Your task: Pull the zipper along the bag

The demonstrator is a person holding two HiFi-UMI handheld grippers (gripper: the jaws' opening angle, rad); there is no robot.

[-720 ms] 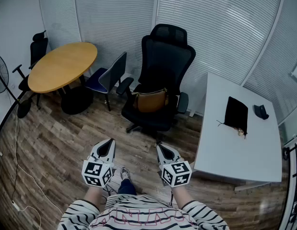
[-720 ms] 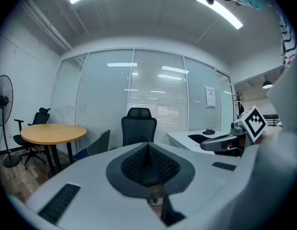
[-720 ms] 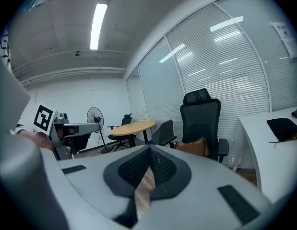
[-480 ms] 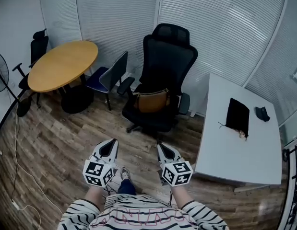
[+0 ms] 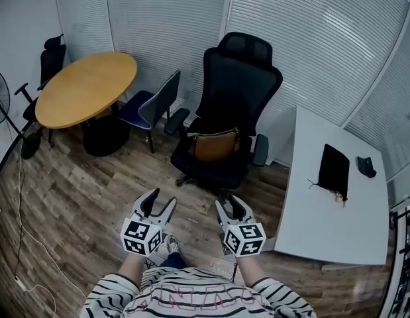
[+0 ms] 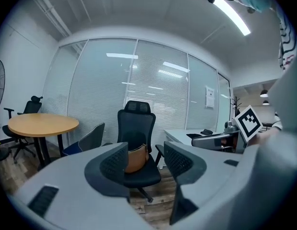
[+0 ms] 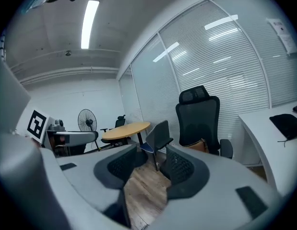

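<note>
While the brown handbag [image 5: 214, 144] sits on the black office chair [image 5: 239, 78], probably soft and slumping, your left gripper [image 5: 161, 201] and right gripper [image 5: 232, 205] gape empty; brace its top, pinch the zipper pull.

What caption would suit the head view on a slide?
Left gripper and right gripper, both open and empty, held before a brown bag on a black chair.

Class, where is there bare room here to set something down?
The round wooden table: wholly bare. The white desk: free nearer than the black pouch. Crowded: the seat of the office chair, filled by the brown bag.
</note>
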